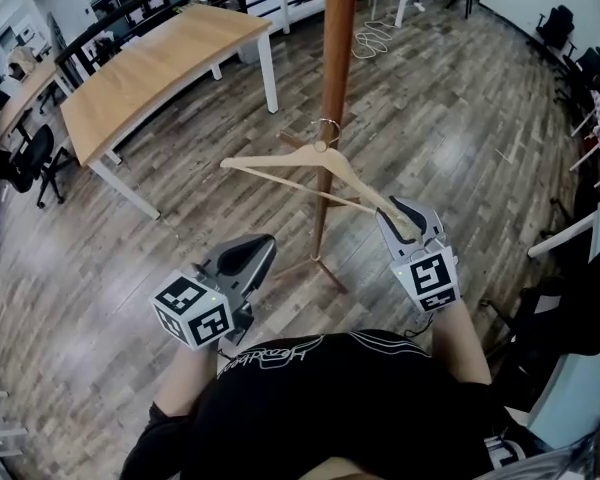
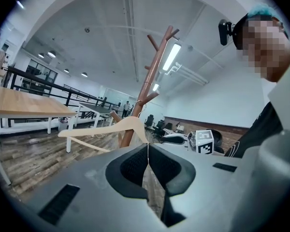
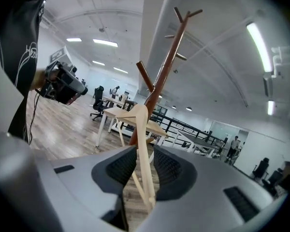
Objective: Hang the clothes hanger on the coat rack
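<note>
A pale wooden clothes hanger (image 1: 302,174) with a metal hook (image 1: 327,128) hangs level in the air beside the brown coat rack pole (image 1: 335,58). The hook lies close against the pole; whether it rests on a peg I cannot tell. My right gripper (image 1: 401,213) is shut on the hanger's right arm (image 3: 142,134), which passes between its pads. My left gripper (image 1: 263,246) is lower left of the hanger, apart from it, shut and empty, its pads (image 2: 135,164) touching. From there the hanger (image 2: 106,129) and the rack (image 2: 146,83) are ahead.
The rack's base legs (image 1: 318,262) spread on the wood floor just ahead of me. A long wooden table (image 1: 160,56) stands at the back left, with office chairs (image 1: 32,160) beyond it. Dark chairs and furniture (image 1: 565,303) crowd the right side. A white cable (image 1: 373,36) lies on the floor.
</note>
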`<state>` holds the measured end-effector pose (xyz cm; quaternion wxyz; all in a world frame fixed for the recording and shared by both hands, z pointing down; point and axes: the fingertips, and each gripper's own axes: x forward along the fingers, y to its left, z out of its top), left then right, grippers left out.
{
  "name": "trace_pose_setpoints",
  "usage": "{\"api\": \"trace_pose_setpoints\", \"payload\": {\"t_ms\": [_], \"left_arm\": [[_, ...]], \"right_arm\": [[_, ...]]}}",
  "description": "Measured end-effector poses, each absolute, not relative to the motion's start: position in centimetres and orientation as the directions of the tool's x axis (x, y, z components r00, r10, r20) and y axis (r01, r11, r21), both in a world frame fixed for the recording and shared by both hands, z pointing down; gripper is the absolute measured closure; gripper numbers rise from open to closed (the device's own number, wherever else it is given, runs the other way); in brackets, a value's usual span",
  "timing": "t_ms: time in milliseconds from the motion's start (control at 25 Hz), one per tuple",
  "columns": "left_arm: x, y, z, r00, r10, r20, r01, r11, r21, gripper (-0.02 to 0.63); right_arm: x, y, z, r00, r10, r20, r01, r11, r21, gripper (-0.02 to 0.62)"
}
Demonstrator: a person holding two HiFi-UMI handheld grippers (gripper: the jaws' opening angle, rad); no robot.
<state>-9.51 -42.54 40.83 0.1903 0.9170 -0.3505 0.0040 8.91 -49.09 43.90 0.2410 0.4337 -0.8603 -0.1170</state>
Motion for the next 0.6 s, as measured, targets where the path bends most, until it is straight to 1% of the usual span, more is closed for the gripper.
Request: {"api": "trace_pose_setpoints", "payload": {"t_ms": [120,280,360,480,560,600], "left_arm": [[-9.4,-41.6,41.1,0.754,-0.642,0.139,-0.642,-0.675,0.363,0.594],[-9.1,-39.9,41.2,0.755,-0.643,0.128,-0.632,-0.664,0.400,0.594],[-8.8,-38.8,41.0,0.758,-0.641,0.122,-0.625,-0.660,0.417,0.594],[-7.7,-36.6,40.8,0.763,-0.635,0.123,-0.618,-0.660,0.427,0.594],[-6.4,-34.8,40.9,0.773,-0.623,0.121,-0.606,-0.666,0.435,0.594],[-5.7,-33.9,41.0,0.780,-0.614,0.119,-0.595,-0.670,0.443,0.594]], "right_arm": [[9.2,-47.9,44.1,-0.540,-0.781,0.313,-0.722,0.621,0.305,0.474],[8.7,-45.1,43.6,-0.633,-0.718,0.290,-0.726,0.681,0.101,0.474],[8.4,-43.2,42.9,-0.684,-0.677,0.270,-0.704,0.710,-0.004,0.475],[8.2,-39.5,41.8,-0.767,-0.602,0.221,-0.637,0.757,-0.149,0.476],[8.4,-36.7,41.3,-0.802,-0.569,0.183,-0.597,0.774,-0.210,0.480],[8.5,-35.2,41.0,-0.812,-0.559,0.169,-0.584,0.778,-0.231,0.491]]}}
